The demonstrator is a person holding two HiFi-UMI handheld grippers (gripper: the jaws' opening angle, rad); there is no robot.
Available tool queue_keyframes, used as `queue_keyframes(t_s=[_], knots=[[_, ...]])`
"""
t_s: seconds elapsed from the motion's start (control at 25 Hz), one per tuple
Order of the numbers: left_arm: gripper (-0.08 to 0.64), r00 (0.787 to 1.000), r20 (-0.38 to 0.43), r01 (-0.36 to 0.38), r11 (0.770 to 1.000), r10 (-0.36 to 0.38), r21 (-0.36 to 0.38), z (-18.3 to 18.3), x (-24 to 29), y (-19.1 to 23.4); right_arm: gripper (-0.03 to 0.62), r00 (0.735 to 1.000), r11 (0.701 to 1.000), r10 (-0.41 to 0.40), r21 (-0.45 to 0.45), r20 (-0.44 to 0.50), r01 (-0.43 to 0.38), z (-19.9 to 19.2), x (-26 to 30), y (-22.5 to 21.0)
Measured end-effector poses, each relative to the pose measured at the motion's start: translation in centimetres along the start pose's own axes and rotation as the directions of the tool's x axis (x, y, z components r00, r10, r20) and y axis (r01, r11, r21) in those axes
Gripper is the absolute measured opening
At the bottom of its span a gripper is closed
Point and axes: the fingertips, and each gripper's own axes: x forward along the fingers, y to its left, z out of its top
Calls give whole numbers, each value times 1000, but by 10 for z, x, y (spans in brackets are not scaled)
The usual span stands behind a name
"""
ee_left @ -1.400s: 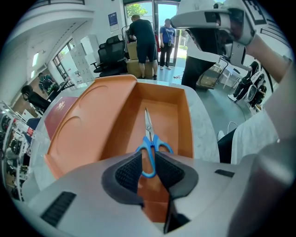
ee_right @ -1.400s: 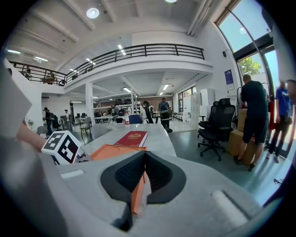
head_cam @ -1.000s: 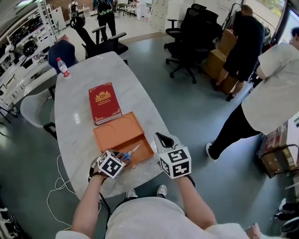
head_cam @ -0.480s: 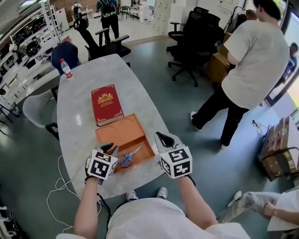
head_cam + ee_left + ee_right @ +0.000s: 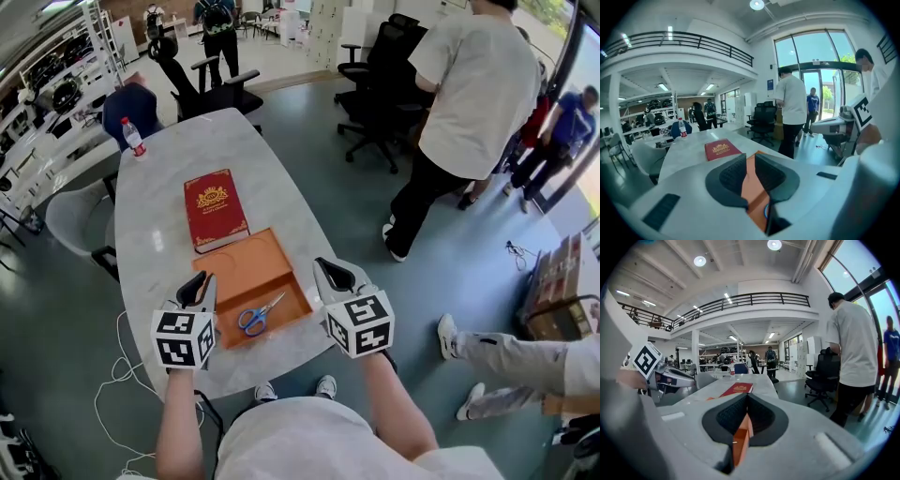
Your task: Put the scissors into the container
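The blue-handled scissors [image 5: 257, 316] lie flat in the near part of the orange container [image 5: 239, 267], a shallow open tray on the marble table [image 5: 159, 225]. My left gripper [image 5: 199, 281] hovers just left of the tray's near corner, jaws a little apart and empty; in the left gripper view [image 5: 750, 157] orange tray shows through the gap and a sliver of blue handle [image 5: 766, 212] below. My right gripper [image 5: 326, 267] hangs off the tray's right edge, its pads meeting at the tip [image 5: 747, 399] with nothing between them.
A red book [image 5: 214, 208] lies just beyond the tray, and a water bottle [image 5: 134, 137] stands at the table's far left. A person in a white shirt [image 5: 464, 103] stands to the right near black office chairs [image 5: 375, 56]. The table's near edge is under my grippers.
The left gripper has let go of the scissors, which now rest in the tray, and has drawn back left and toward me. The right gripper barely moved. A person walked in at the right.
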Motion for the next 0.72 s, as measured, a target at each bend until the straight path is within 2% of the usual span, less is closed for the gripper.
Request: queue_keyframes(t_s=[0.12, 0.32, 0.72], knots=[[51, 998, 61, -27, 998, 30, -49, 7, -8, 6, 5, 1000, 1000, -4, -1, 10, 4, 5, -1, -1], [35, 991, 121, -55, 995, 65, -77, 12, -14, 12, 6, 1000, 1000, 7, -15, 23, -7, 9, -1, 1], [29, 990, 125, -51, 996, 60, -73, 11, -10, 7, 6, 999, 1000, -2, -20, 36, 3, 16, 0, -2]])
